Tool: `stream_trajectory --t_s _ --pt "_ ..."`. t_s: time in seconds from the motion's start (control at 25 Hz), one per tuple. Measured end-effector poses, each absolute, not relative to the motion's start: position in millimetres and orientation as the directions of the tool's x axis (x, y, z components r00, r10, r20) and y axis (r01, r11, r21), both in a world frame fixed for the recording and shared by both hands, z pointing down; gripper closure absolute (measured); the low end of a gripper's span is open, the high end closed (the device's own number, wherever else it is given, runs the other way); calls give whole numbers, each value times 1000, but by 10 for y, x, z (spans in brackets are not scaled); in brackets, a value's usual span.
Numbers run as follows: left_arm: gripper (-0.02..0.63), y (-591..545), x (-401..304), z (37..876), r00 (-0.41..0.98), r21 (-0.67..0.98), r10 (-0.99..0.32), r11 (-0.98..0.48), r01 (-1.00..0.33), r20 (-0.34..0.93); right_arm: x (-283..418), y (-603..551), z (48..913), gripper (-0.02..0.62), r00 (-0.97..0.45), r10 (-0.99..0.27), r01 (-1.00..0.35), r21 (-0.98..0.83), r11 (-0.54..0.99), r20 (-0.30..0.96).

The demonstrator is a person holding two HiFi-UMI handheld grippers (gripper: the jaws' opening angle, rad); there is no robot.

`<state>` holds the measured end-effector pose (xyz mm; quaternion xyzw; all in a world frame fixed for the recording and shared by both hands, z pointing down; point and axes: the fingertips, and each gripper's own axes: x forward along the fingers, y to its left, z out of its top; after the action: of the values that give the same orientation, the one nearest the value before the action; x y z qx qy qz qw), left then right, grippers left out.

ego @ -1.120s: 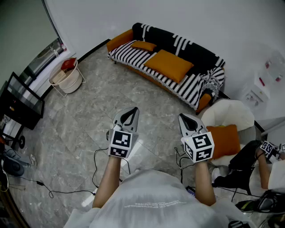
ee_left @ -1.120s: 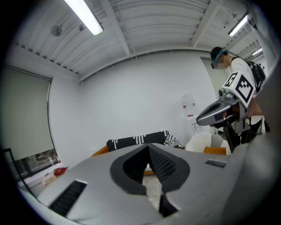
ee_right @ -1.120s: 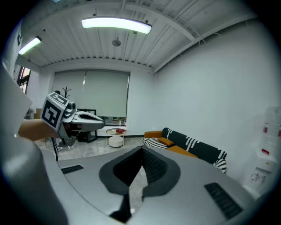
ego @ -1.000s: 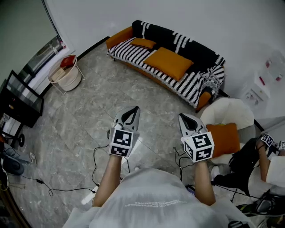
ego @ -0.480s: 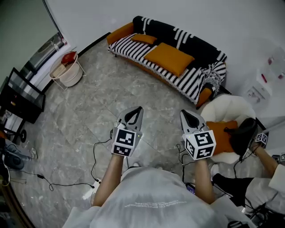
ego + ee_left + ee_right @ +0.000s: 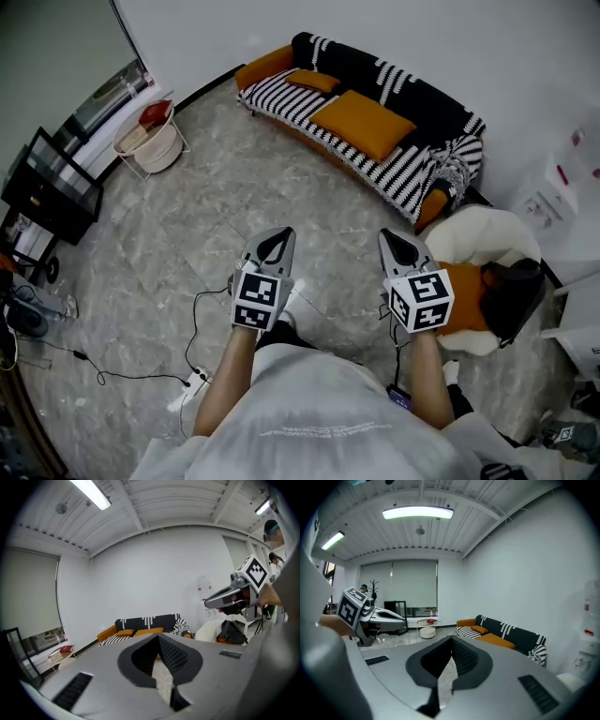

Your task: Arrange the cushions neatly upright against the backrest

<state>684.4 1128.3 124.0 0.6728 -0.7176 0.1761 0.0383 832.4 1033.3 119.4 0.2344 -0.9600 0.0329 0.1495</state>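
Observation:
A sofa [image 6: 427,117] with a black-and-white striped cover and orange ends stands against the far wall. A large orange cushion [image 6: 363,124] lies flat on its seat, and a small orange cushion [image 6: 313,81] lies flat near its left end. A third orange cushion [image 6: 461,289] rests on a white armchair [image 6: 487,239] at right. My left gripper [image 6: 275,240] and right gripper [image 6: 395,242] are held side by side over the floor, well short of the sofa, both shut and empty. The left gripper view shows the sofa [image 6: 147,622]; the right gripper view shows it too [image 6: 513,636].
A dark bag [image 6: 511,291] sits on the armchair beside the orange cushion. A round white basket table [image 6: 152,141] with a red book stands at left, near a black stand [image 6: 52,183]. Cables [image 6: 202,323] trail over the grey marble floor.
The view has shifted slightly and the sofa sits a little farther right. The person at the right edge has left the armchair, and a dark bag now sits on it.

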Motion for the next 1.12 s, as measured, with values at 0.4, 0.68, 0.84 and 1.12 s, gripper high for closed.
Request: stream_trajectory --t_s 0.4,0.68,0.84,1.12 --pt "589 10681 6460 1363 -61 -188 -955 5 -982 292 8128 9830 1326 592 -808 -489 -515 11 857 330" --pt "589 10049 5894 1380 -19 -176 -957 -34 -984 291 7632 9226 1244 592 -769 -548 -576 16 817 329" --pt "589 9725 5525 1358 -6 -171 -955 -47 -984 297 7333 8909 1229 592 -744 -573 -609 4 793 344" --pt "589 9290 4934 1442 14 -152 -948 -65 -986 317 6789 8528 1294 592 -738 -558 -617 -46 785 379"
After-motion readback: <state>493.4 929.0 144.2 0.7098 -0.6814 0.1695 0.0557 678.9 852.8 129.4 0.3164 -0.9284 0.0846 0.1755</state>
